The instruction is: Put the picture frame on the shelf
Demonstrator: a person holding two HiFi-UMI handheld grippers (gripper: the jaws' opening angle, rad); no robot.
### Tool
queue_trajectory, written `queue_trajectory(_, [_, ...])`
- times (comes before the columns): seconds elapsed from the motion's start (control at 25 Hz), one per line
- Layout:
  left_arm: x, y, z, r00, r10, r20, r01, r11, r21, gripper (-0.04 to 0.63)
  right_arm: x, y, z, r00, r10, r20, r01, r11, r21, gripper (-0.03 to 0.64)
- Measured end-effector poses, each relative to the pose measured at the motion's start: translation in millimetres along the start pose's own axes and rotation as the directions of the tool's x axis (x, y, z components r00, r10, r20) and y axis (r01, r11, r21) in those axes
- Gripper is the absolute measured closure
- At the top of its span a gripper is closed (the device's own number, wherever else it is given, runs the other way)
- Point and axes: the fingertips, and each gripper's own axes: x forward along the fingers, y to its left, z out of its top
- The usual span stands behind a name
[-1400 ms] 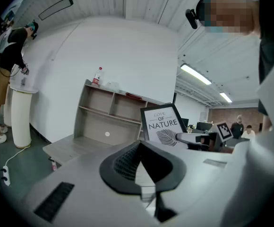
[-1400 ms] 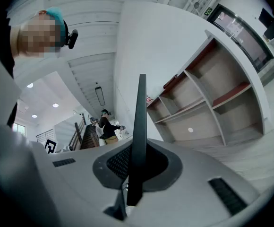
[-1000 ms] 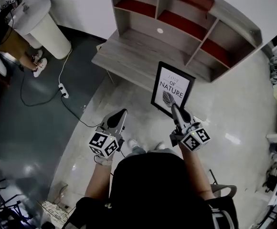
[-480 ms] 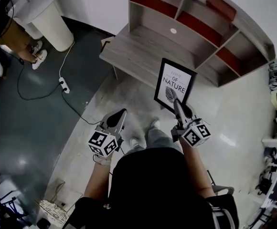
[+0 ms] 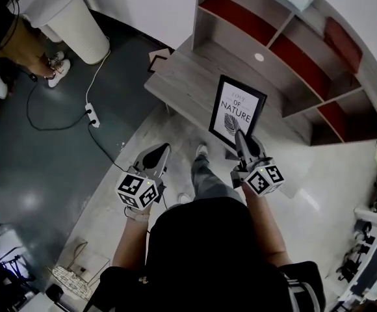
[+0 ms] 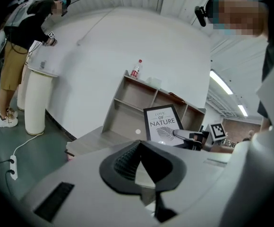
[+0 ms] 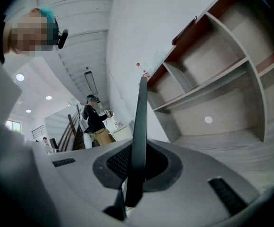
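1. R gripper (image 5: 240, 135): the jaws pinch the bottom edge of the picture frame (image 5: 236, 112), approx. at its middle. You hold the frame in the air just short of the shelf (image 5: 286, 51), over the front edge of the shelf's desk board (image 5: 188, 77). It rests on no level.

2. Frame orientation: portrait. The long axis runs from the jaws up and fwd, w/ the top edge toward the shelf. The printed face (white sheet, "NATURE", leaf) is turned away from the shelf, back toward you. The R gripper view meets the frame edge-on, as a thin dark blade rising between the pads.

3. L gripper (image 5: 160, 151): jaw tips pressed together, nothing between them. It hangs farther out from the shelf than the frame does, toward the shelf's L end.

4. Shelf: wood-grain body, upright dividers, red panels in the compartments. A white round dot (image 5: 259, 56) sits on the back panel above the desk board. On the shelf top stand a red-capped bottle (image 6: 136, 69) and a dark red flat item (image 5: 335, 34).

5. Off the shelf's L end:
- a small brown item (image 5: 157, 60) on the floor just beside the desk-board corner, kind not clear
- a power strip (image 5: 92, 116) w/ white cable
- farther out, a white round pedestal (image 5: 78, 18) w/ a person (image 5: 16, 44) standing at it
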Motion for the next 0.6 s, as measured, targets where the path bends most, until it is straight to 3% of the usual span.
queue_trajectory(0.32, [89,52,51,0.998,0.052,-0.021,-0.052,0.999,-0.015,0.588,118,-70,16,0.997,0.026,-0.072,-0.026,1.000,-0.007,0.600])
queue_trajectory(0.6, [132,97,74,0.994,0.101,-0.044,-0.102,0.995,-0.021,0.588,198,-113,9,0.993,0.024,-0.113,-0.026,1.000,-0.017,0.600])
